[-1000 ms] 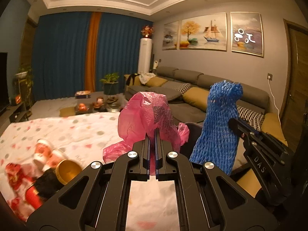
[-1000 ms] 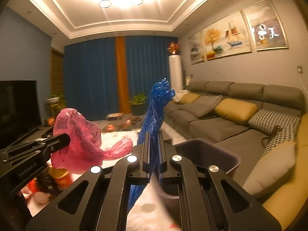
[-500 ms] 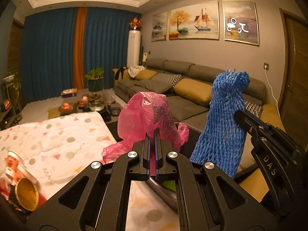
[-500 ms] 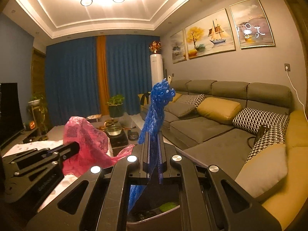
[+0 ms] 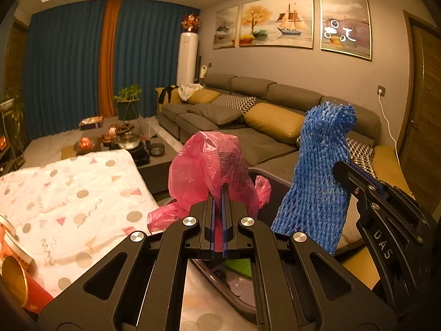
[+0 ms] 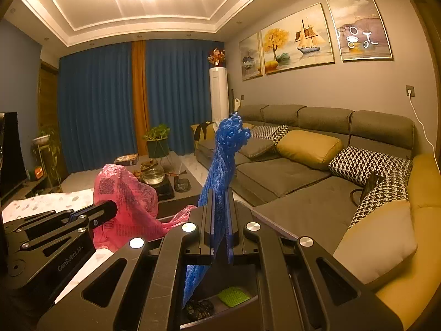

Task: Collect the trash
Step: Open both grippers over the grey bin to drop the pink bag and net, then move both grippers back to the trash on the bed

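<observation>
The long grey sofa runs along the wall, soft and blocky, with smooth mustard cushions and checked ones. To my left lies the surface, draped in a thin white cloth printed with dots, triangles and squiggles. Below both my claws sits the bin, a dark smooth-walled tub; inside it I see a green ridged scrap and something dark and lumpy.

My left claw is pinched nearly closed on the pink plastic bag, a thin, crinkled, glossy film that balloons above the fingertips and trails a twisted tail to the left; it hangs over the bin's near edge.

My right claw is clamped on the blue foam net, a soft tube of open mesh, standing upright above the fingers and dangling below them toward the bin's opening.

At the surface's left edge lie red paper cups, round-mouthed with a gold lining.
</observation>
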Tool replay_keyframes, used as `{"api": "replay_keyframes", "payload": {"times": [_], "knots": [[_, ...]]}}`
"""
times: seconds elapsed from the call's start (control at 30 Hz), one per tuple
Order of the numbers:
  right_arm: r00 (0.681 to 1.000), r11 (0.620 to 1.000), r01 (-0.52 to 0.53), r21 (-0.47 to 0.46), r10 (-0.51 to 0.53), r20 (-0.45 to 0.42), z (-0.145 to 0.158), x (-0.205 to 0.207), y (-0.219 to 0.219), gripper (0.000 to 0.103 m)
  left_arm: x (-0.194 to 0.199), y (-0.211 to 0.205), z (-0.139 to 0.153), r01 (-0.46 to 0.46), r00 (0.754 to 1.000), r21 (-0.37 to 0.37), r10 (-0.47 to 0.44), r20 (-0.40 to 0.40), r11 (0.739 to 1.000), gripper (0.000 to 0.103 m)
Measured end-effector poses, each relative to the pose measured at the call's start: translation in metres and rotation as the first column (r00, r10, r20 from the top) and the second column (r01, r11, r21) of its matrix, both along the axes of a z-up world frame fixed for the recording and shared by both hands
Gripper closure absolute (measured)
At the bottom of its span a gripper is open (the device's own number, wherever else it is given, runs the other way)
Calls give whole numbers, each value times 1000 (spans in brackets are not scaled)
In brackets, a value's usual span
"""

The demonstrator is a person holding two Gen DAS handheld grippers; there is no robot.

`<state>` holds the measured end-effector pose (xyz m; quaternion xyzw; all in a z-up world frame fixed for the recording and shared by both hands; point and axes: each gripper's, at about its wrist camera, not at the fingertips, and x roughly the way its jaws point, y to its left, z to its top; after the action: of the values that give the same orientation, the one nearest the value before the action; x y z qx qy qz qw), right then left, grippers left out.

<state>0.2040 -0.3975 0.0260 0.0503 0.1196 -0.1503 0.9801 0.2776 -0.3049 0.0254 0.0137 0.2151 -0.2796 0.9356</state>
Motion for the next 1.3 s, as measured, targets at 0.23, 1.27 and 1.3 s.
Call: {"api": "replay_keyframes", "payload": {"times": [0.23, 1.27, 1.3], "knots": [[1000, 1000, -5, 19, 6, -14, -4, 6, -2, 96, 6, -6, -6, 9, 999, -3, -9, -31, 1000, 100], [999, 997, -3, 80, 0, 39, 13, -29, -1, 35, -15, 36, 3, -98, 995, -47, 98, -5, 994, 21], [999, 997, -3, 81, -1, 43, 14, -32, 1, 28, -20, 41, 5, -109, 994, -50, 110, 5, 993, 18]]}}
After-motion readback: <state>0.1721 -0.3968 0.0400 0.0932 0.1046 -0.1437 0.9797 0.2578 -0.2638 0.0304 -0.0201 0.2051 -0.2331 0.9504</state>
